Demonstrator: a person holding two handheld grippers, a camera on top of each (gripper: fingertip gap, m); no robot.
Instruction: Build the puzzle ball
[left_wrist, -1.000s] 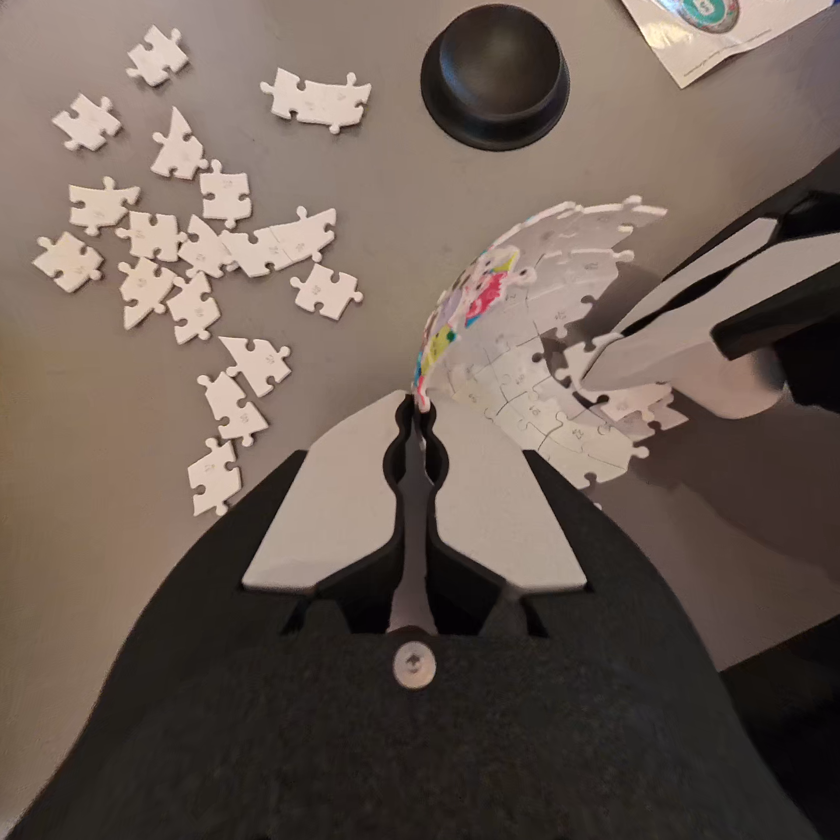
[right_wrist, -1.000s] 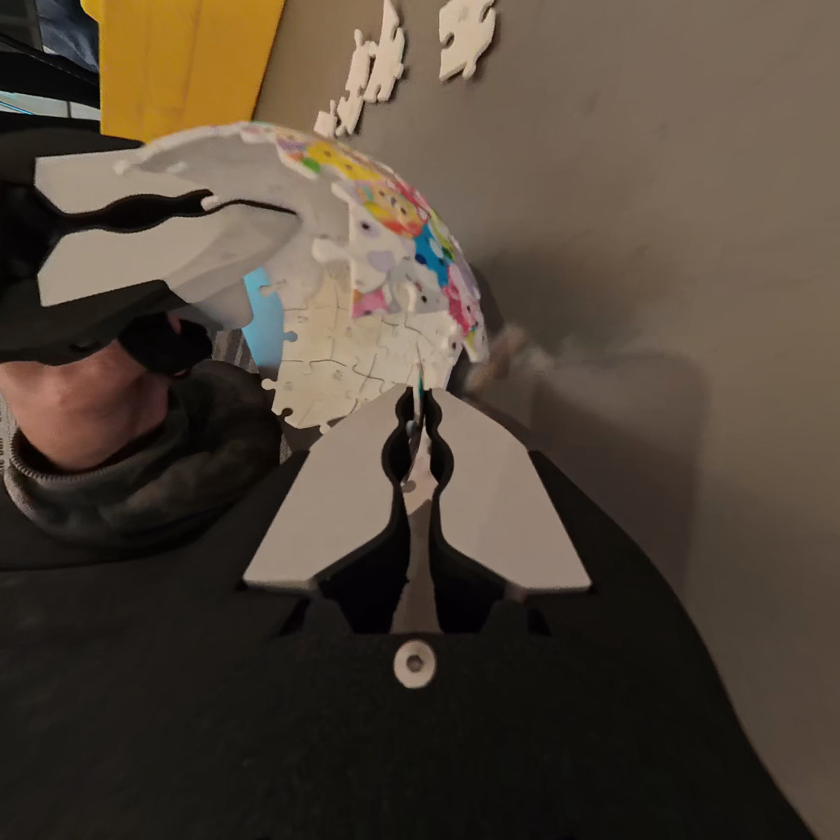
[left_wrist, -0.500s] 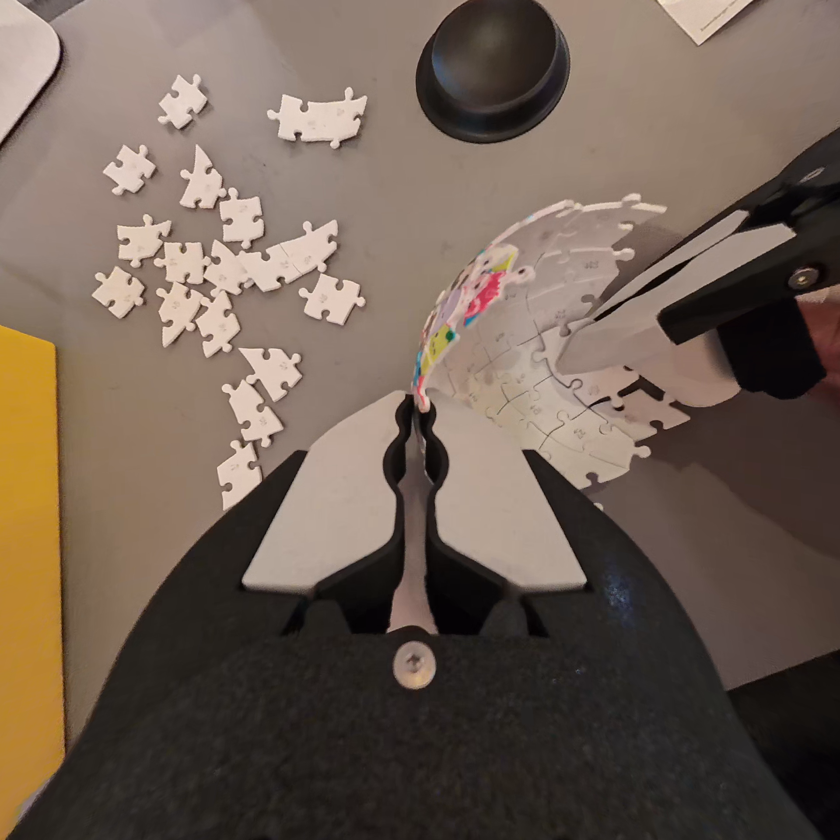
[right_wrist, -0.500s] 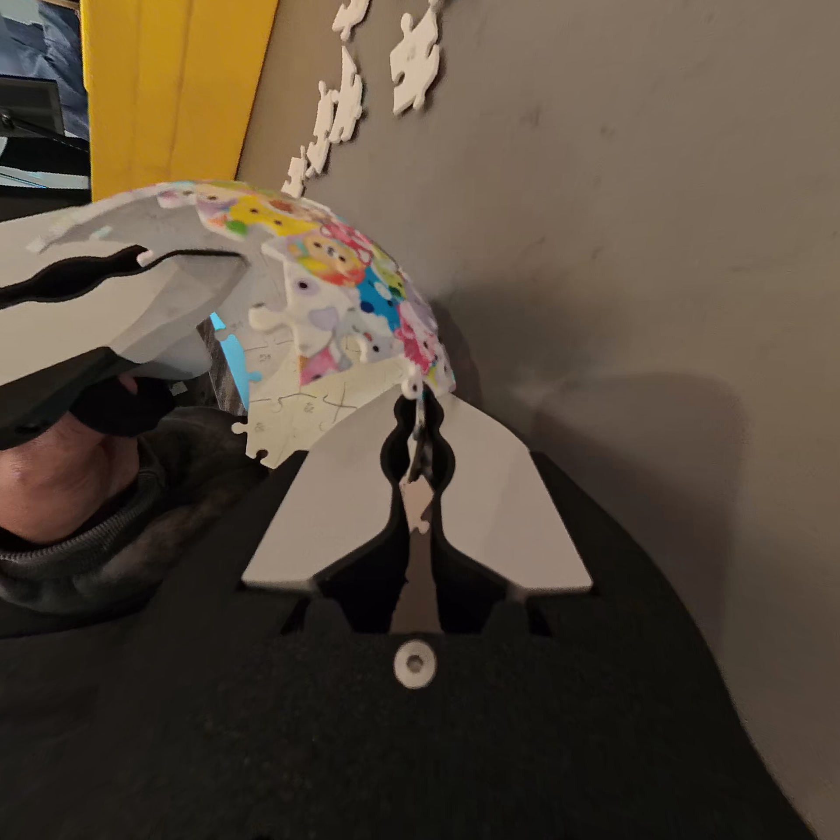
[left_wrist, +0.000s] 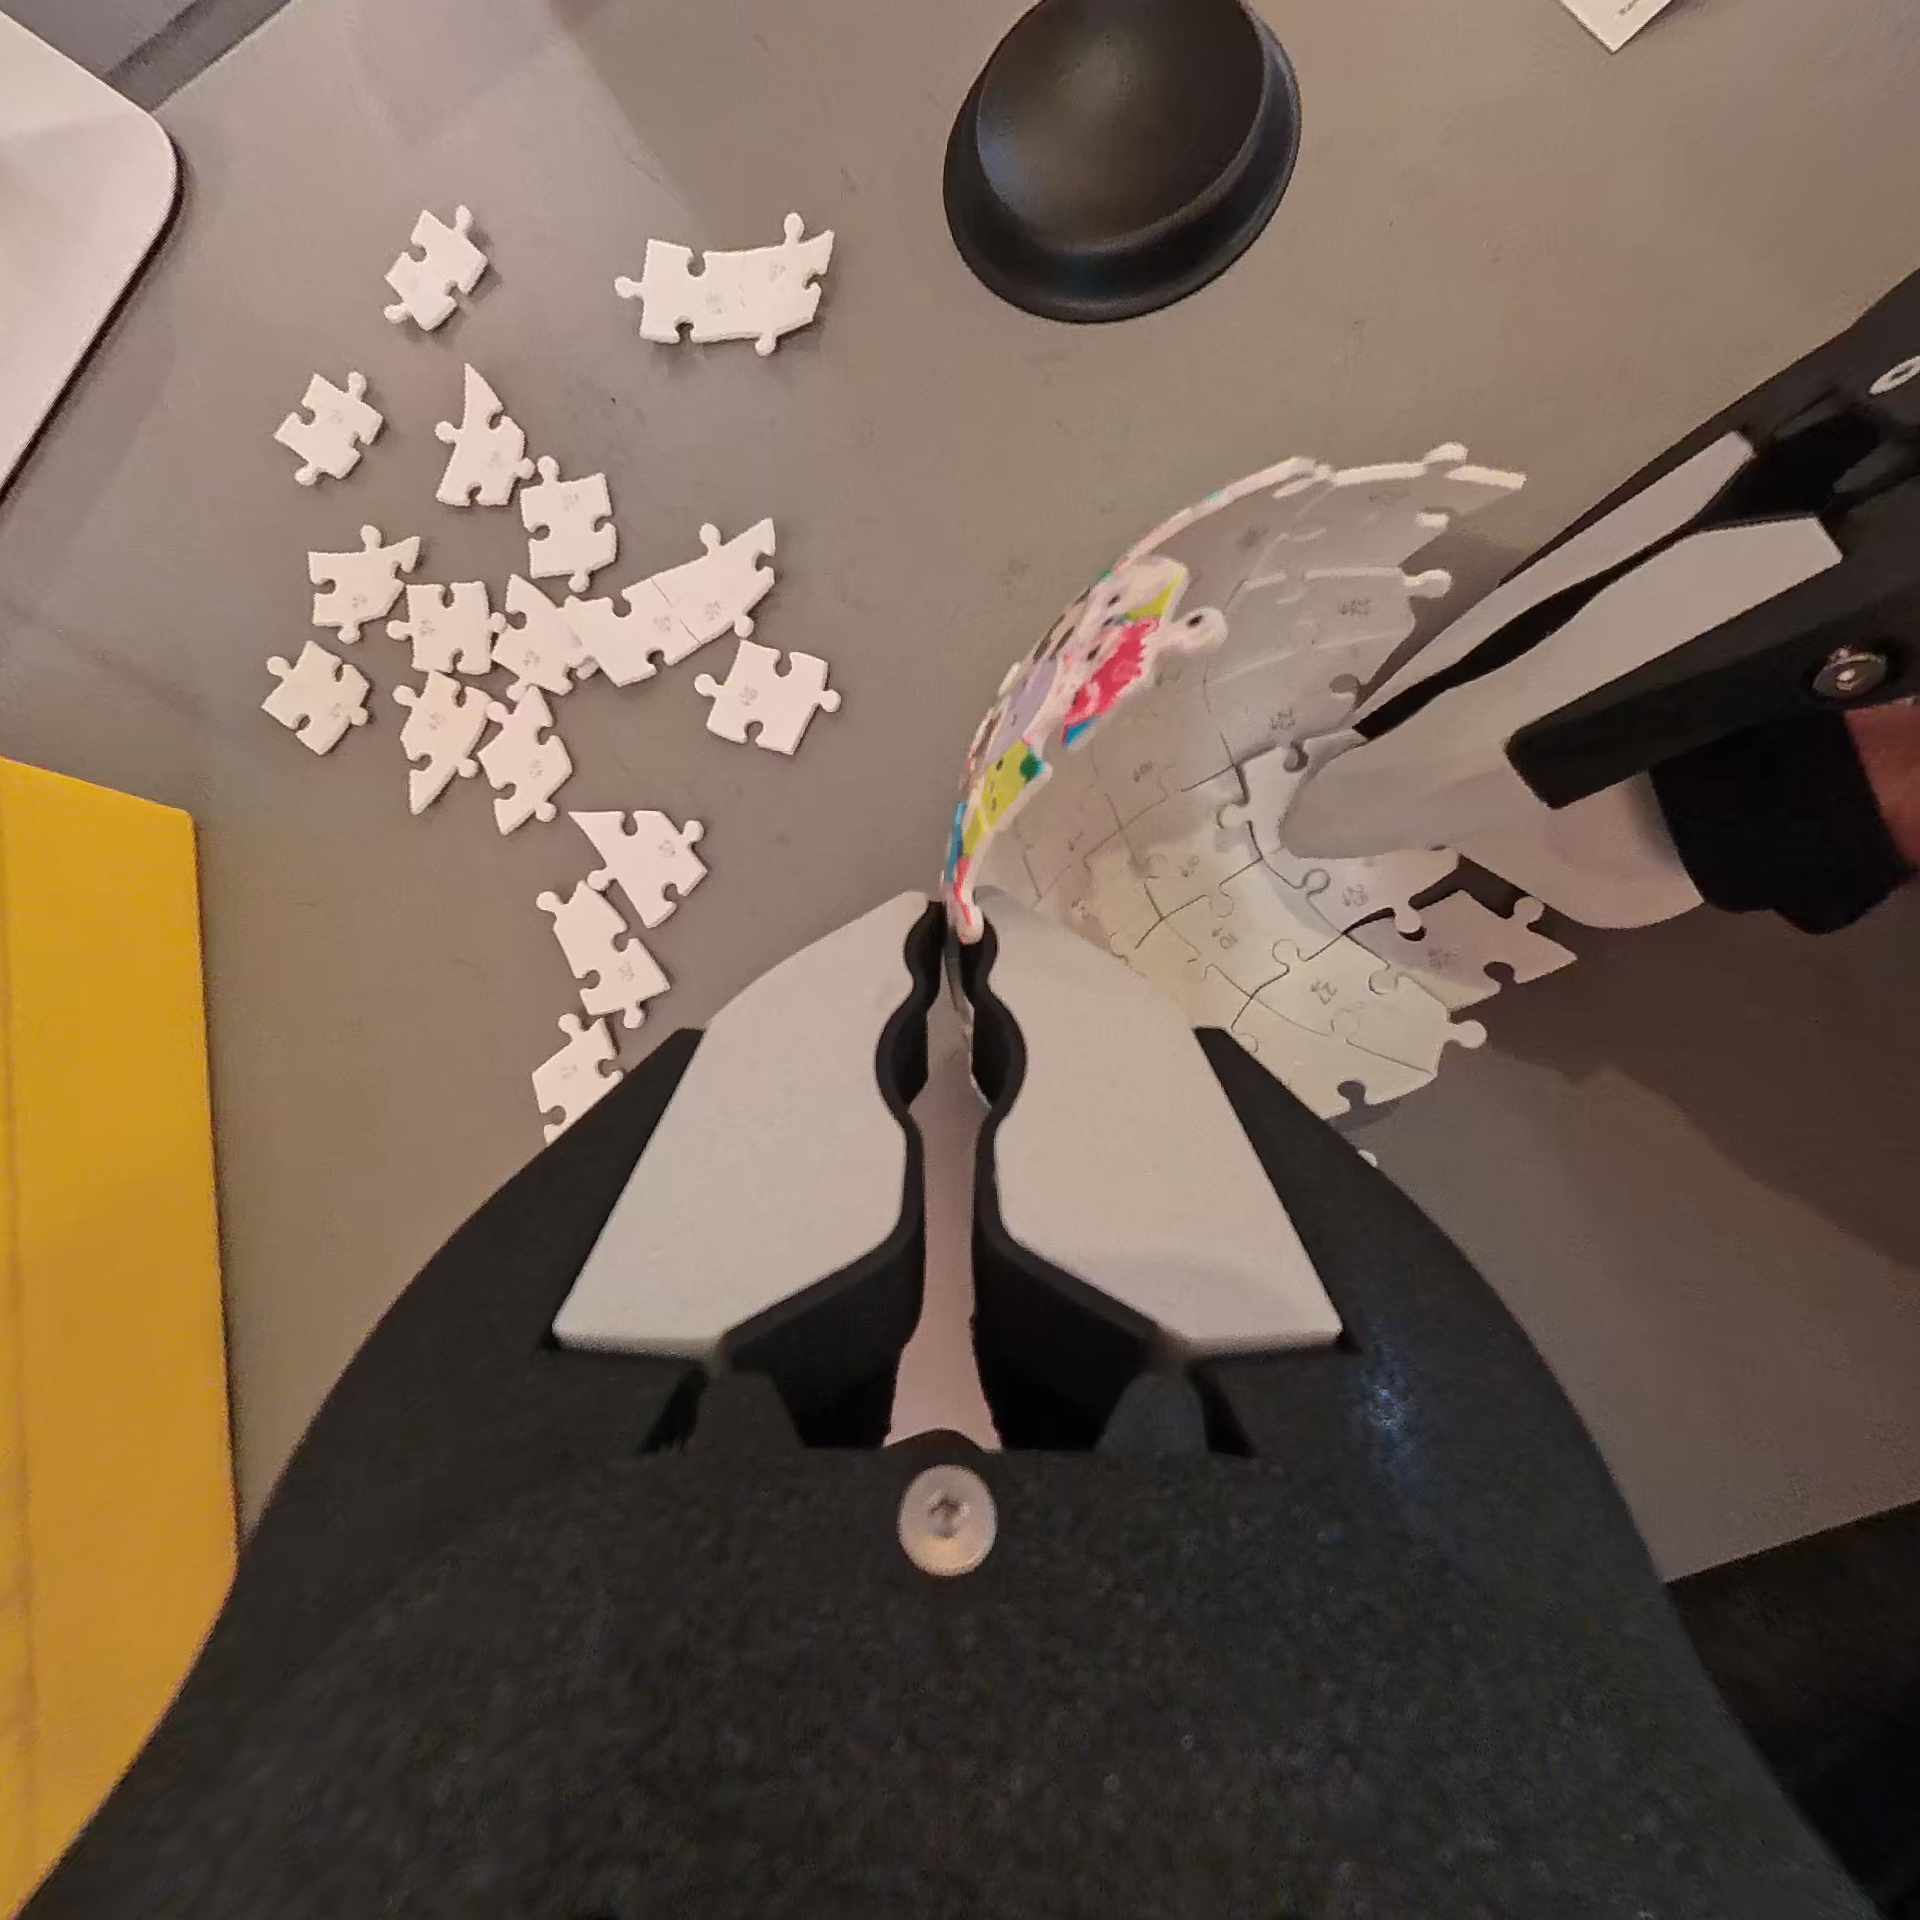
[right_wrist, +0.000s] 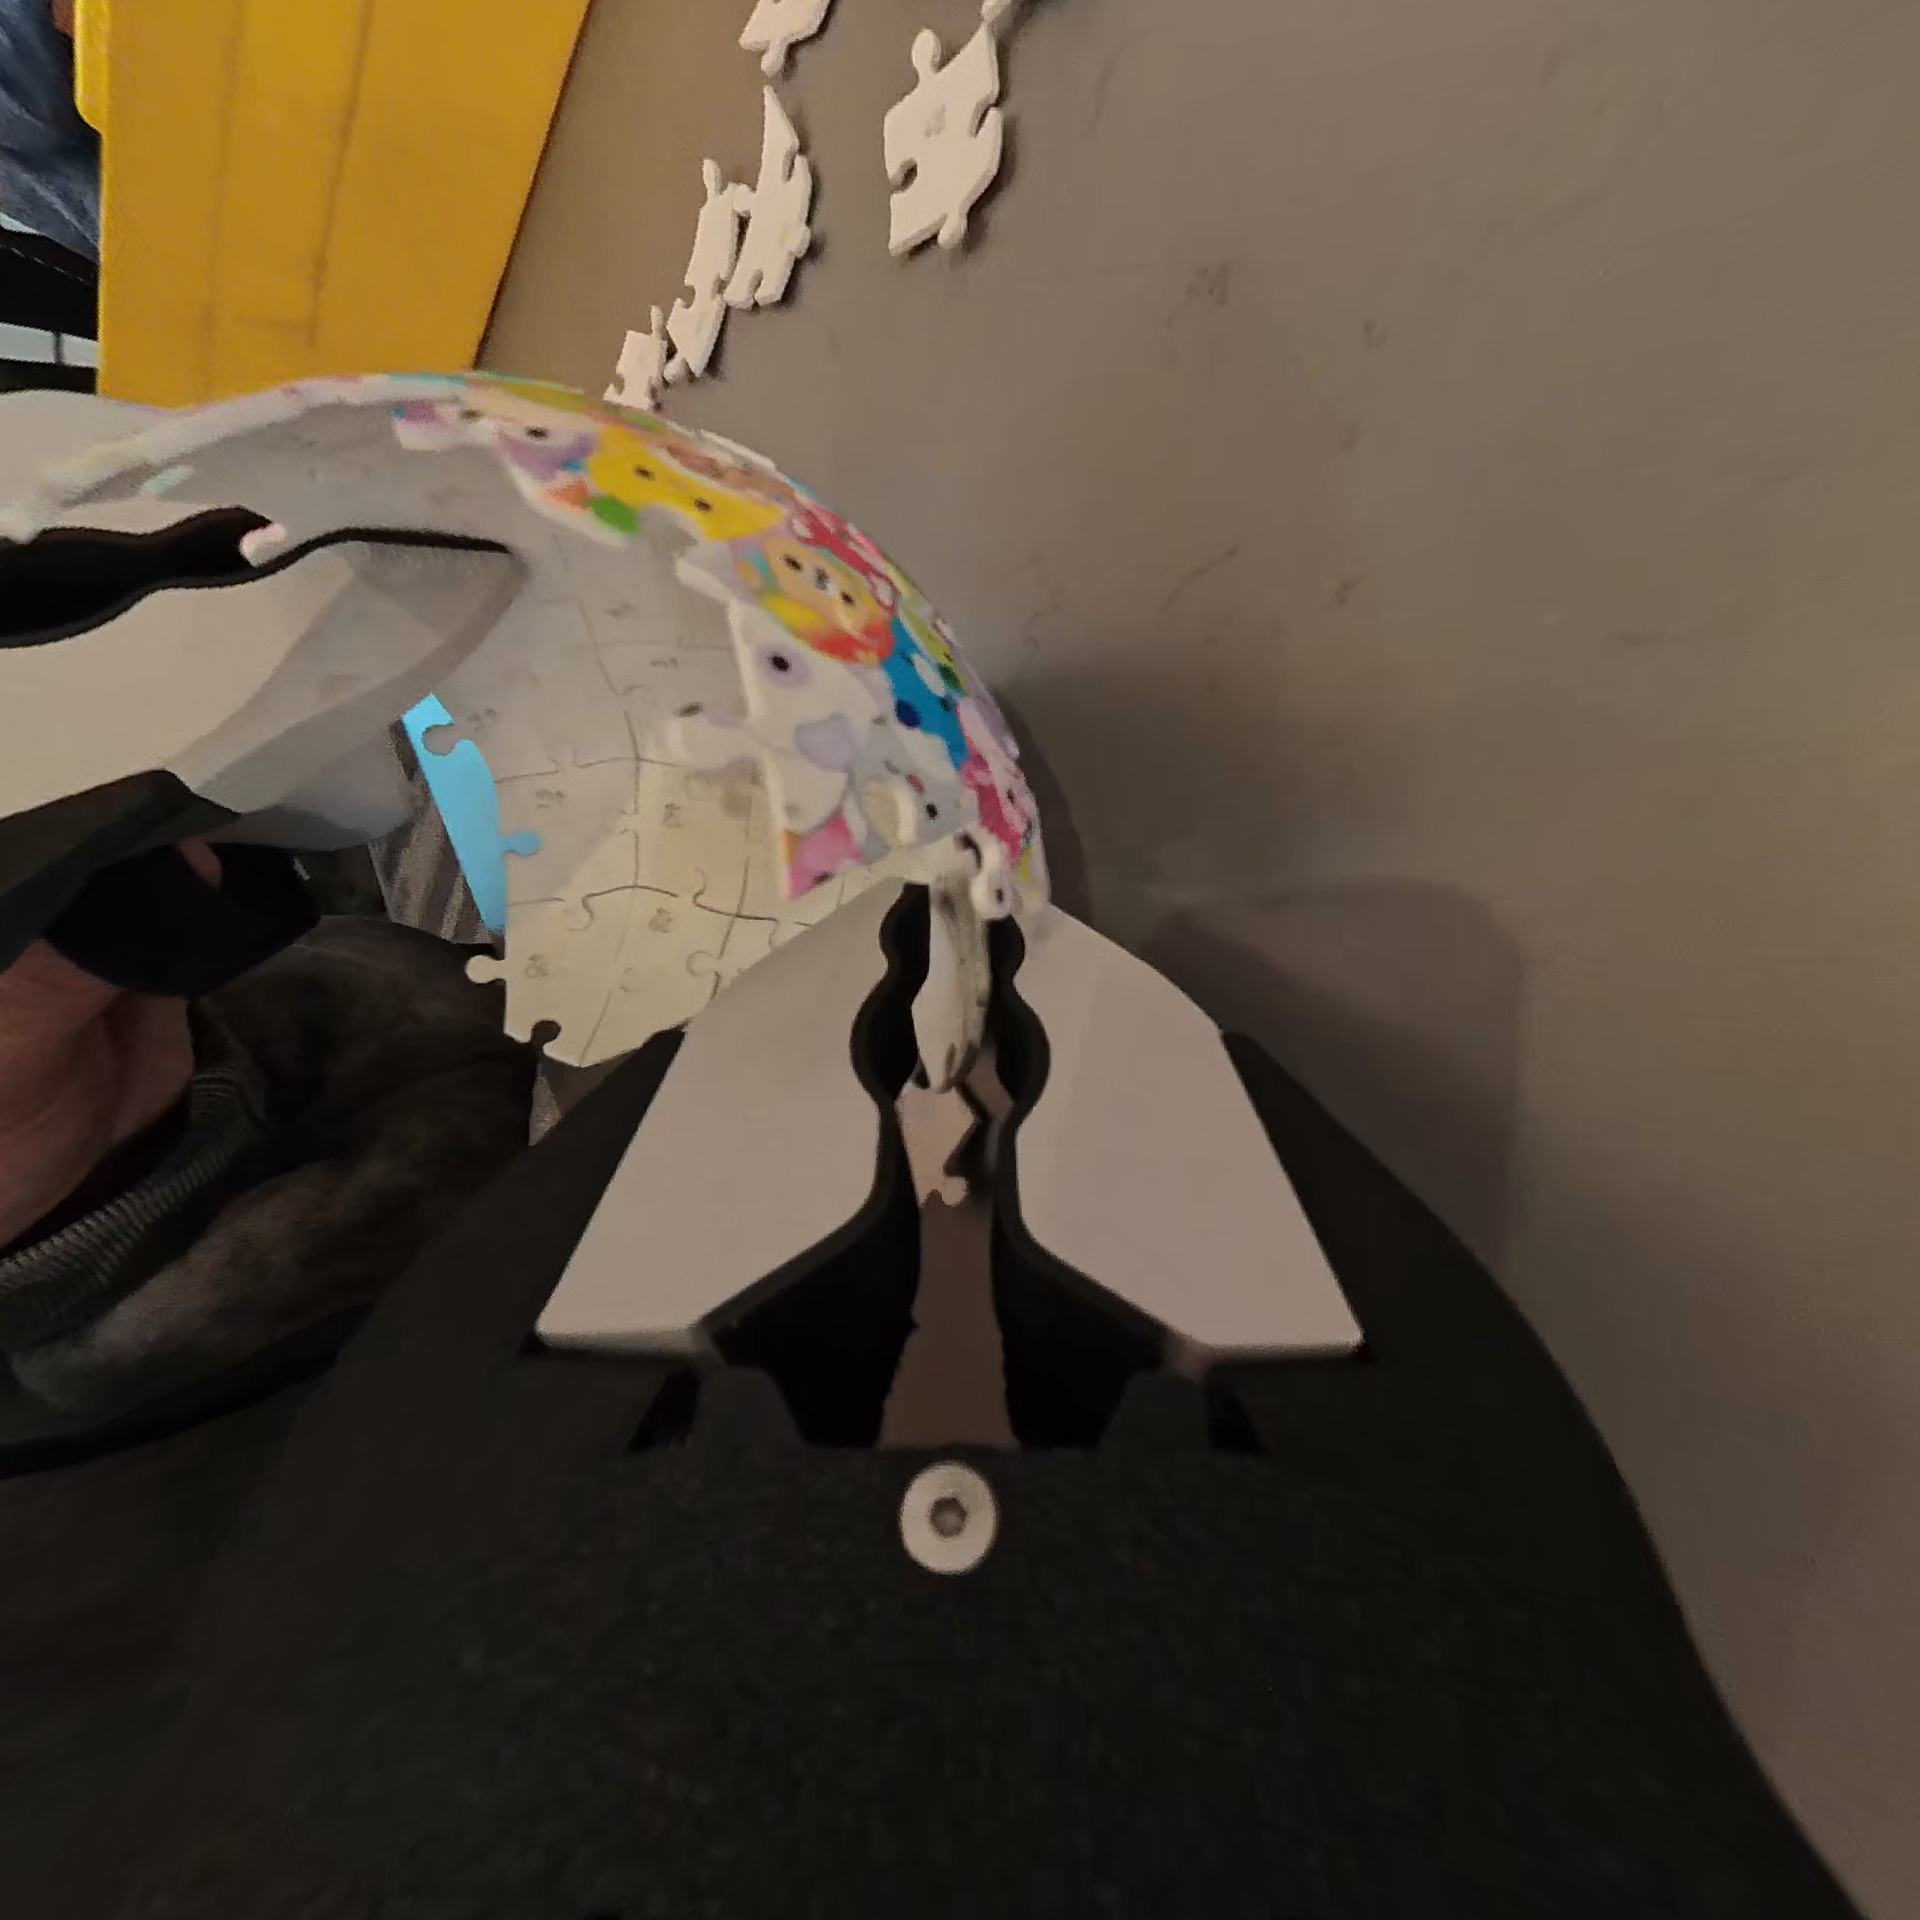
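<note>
Here I am pinching the half-built puzzle ball between both tongs above the grey table: my left gripper is clamping its coloured rim, my right gripper its opposite edge. Loose white pieces are lying left, a black dome base behind, a yellow sheet alongside.

Your right gripper pinches the rim of the half-built puzzle ball. Left gripper clamps its far edge. Loose white pieces lie on grey table, beside yellow sheet.
</note>
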